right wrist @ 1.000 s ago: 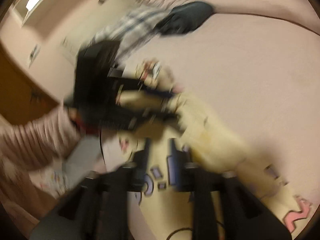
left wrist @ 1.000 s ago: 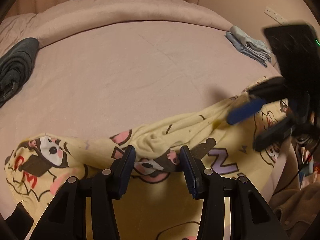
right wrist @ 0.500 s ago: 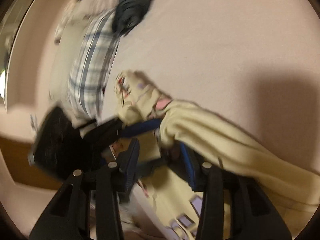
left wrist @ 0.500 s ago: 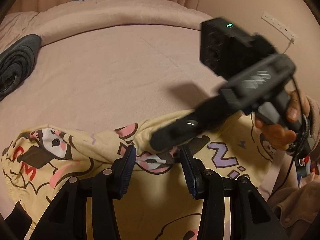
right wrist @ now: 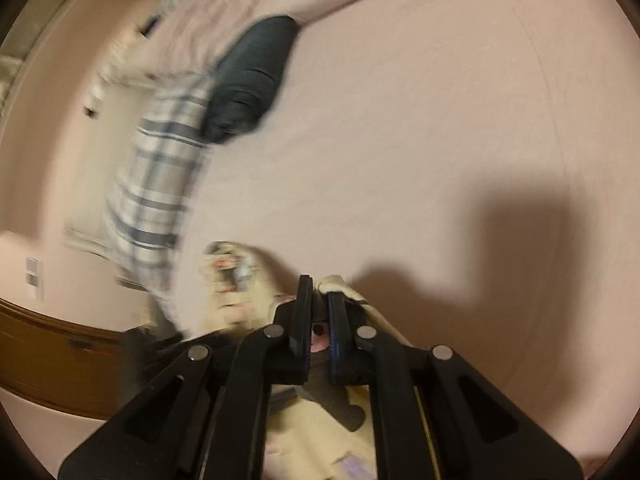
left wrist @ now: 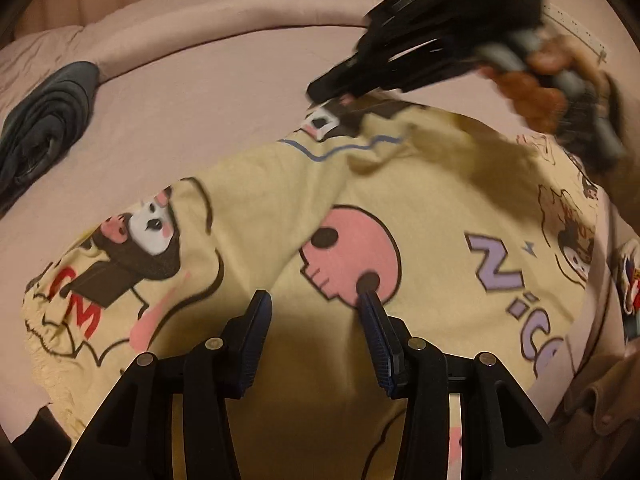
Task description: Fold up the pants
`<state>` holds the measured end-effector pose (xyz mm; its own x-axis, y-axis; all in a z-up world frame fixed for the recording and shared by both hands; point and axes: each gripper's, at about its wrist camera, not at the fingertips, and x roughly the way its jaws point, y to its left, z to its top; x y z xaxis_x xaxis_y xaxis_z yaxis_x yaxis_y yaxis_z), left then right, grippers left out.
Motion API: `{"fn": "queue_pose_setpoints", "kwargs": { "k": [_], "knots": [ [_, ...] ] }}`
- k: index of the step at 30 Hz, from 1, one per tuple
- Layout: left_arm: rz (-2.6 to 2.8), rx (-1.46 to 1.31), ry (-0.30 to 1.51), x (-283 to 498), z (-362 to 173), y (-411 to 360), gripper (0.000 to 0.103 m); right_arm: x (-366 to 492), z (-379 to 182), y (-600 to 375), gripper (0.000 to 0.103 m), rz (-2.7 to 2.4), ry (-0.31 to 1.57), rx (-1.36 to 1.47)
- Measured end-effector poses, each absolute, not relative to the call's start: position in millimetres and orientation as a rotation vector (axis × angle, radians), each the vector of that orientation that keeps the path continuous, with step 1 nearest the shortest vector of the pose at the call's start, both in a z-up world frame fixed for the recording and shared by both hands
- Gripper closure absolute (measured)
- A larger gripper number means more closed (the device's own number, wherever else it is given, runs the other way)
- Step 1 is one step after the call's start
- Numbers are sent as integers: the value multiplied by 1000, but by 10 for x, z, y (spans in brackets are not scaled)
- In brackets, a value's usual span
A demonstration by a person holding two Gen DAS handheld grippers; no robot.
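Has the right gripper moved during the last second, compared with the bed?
Yes. The right gripper went from the right edge up and farther over the bed.

Pants (left wrist: 280, 200): soft matt cloth, pale yellow, flat cartoon print, slightly fuzzy nap, elastic-gathered edge at left. Bed (left wrist: 208, 92) cover: matt pink cloth, smooth, faint quilting seams. Dark garment (left wrist: 44, 128): grey ribbed knit, matt. Plaid cloth (right wrist: 156, 184): woven, matt, blurred. Left gripper (left wrist: 316, 308): matt black plastic, blue ribbed pads, small metal pins. Right gripper (right wrist: 320, 304): same plastic, same pins. Bed frame (right wrist: 52, 360): brown wood, slight sheen.
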<state>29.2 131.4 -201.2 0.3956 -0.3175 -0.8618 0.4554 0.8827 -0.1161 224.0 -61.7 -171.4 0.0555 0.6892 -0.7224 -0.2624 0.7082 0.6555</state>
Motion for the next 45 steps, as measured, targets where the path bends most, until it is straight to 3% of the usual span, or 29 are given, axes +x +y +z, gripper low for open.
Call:
{"fn": "queue_pose_setpoints", "kwargs": {
  "k": [7,13,14,15,17,23,25,27,29,33,36,37,38,41,43,45],
  "knots": [
    [-507,112,1093,271,-1825,1475,57,2689,-2286,-614,97,778,1506,451],
    [-530,82,957,627,-1394,1366,57,2728,-2126,-941,91,804,1541,554],
    [-551,71,962,753,-1395,1321,57,2716,-2100,-987,80,823,1531,567],
    [-556,68,969,846,-1439,1325,57,2693,-2102,-997,56,823,1535,579],
    [-553,80,1016,1189,-1548,1228,57,2697,-2110,-1089,45,813,1523,651],
    [-530,171,1119,1505,-1882,986,57,2678,-2040,-1377,45,783,1456,734],
    [-519,226,1149,1539,-1988,937,57,2542,-1946,-1405,47,781,1446,591],
    [-523,247,1129,1503,-2004,955,57,2342,-1883,-1408,69,785,1436,451],
    [-520,211,1135,1535,-1990,1038,56,2176,-1790,-1423,75,820,1395,379],
    [-503,183,1144,1564,-1970,1129,56,1804,-1555,-1443,76,932,1274,338],
    [-480,182,1160,1633,-1990,1009,56,1717,-1681,-1378,75,862,1310,241],
    [-474,174,1167,1621,-1988,1027,56,1749,-1798,-1404,82,786,1330,191],
    [-470,168,1165,1605,-1963,1035,56,1805,-1890,-1449,103,748,1345,187],
    [-437,156,1154,1581,-1897,1070,56,1889,-2075,-1810,103,700,1386,414],
    [-380,168,1113,1515,-1778,1108,56,1750,-1985,-1990,95,678,1357,412],
    [-356,169,1060,1414,-1620,1124,56,1558,-1767,-2222,63,679,1269,414]
  ]
}}
